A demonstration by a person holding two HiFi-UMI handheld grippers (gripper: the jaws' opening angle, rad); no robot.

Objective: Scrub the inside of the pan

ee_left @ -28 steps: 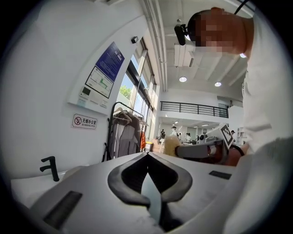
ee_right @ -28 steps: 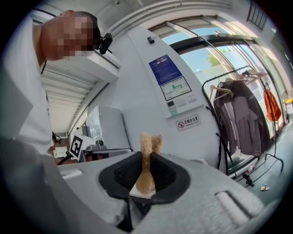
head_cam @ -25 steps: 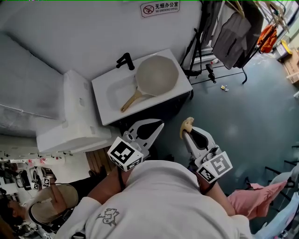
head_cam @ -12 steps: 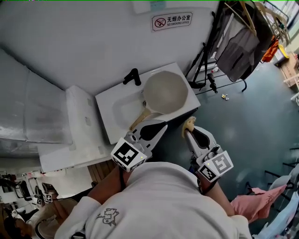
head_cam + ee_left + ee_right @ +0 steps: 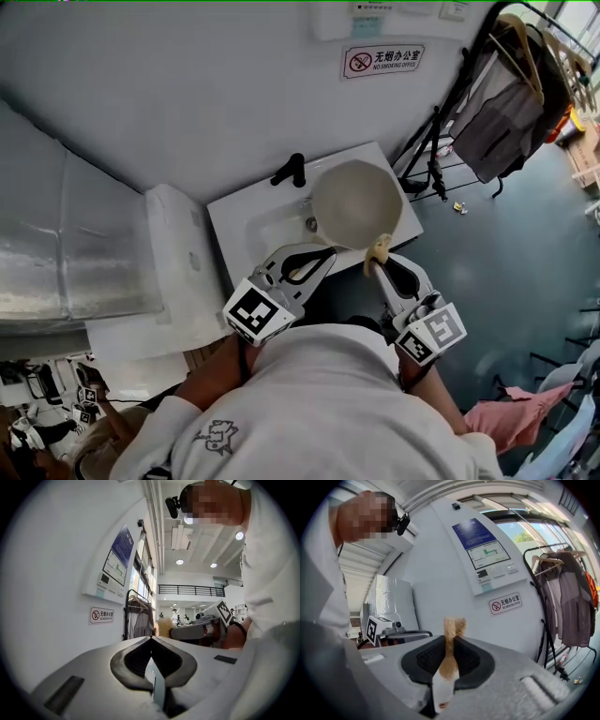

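A beige pan lies on the right half of a white sink, under a black faucet. Its handle is hidden behind my left gripper, which is shut with nothing in it and hangs over the sink's front edge. In the left gripper view its jaws point at the wall, closed together. My right gripper is shut on a tan sponge just in front of the pan's near rim. The sponge sticks out above the right gripper.
A white cabinet stands left of the sink. A clothes rack with hanging garments is at the right, over a grey-blue floor. A no-smoking sign hangs on the white wall behind the sink.
The sink and pan have drawn nearer to both grippers; the tips now reach the sink's front edge. Both grippers keep the same pose, the sponge still held.
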